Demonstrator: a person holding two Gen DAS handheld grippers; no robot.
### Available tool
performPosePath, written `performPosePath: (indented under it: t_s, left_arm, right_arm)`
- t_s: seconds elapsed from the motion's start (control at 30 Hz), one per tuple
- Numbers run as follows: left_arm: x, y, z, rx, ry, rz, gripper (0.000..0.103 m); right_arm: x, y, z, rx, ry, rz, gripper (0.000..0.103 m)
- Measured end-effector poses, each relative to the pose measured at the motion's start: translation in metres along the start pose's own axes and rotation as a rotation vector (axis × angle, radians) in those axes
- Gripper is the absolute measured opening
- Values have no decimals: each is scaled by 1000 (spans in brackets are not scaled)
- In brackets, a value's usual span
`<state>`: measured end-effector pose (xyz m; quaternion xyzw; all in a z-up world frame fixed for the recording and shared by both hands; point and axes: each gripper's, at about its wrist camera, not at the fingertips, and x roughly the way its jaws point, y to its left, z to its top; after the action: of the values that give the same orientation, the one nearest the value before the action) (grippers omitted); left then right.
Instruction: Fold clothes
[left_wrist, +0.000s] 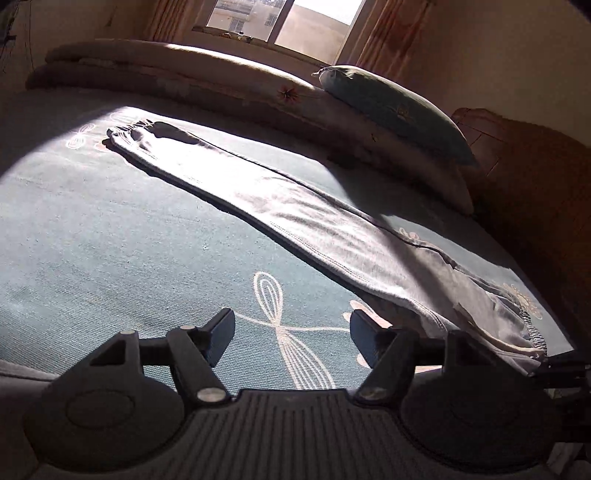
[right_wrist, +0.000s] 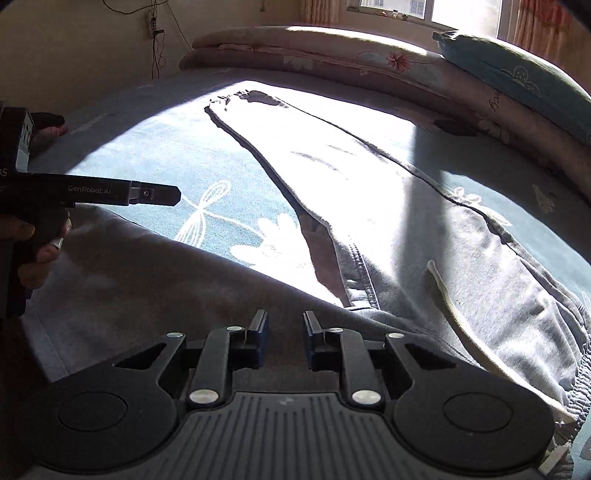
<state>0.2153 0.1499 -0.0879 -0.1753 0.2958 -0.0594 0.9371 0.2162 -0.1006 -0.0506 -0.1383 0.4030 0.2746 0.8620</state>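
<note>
A: What's ahead of the left gripper (left_wrist: 291, 334)?

B: Its jaws are spread wide and hold nothing; beneath them lies the teal bedsheet (left_wrist: 92, 236); the grey trousers (left_wrist: 295, 218) run lengthwise from far left ahead of it to just right of its right finger, waistband at the near end.

A: And the right gripper (right_wrist: 284, 334)?

B: Its fingers stand a narrow gap apart over shadowed grey cloth, possibly another garment; the shade is too deep to say if they touch it. The trousers stretch ahead and to its right, drawstring (right_wrist: 461, 317) on top; beyond sit a folded quilt (right_wrist: 332, 51) and pillow (right_wrist: 517, 77).
</note>
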Motion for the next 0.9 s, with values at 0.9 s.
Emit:
performPosePath:
  t_s: [0.9]
  left_arm:
    - [167, -119, 5, -260, 515, -387, 70]
  right_arm:
    - [-72, -57, -84, 225, -216, 115, 34]
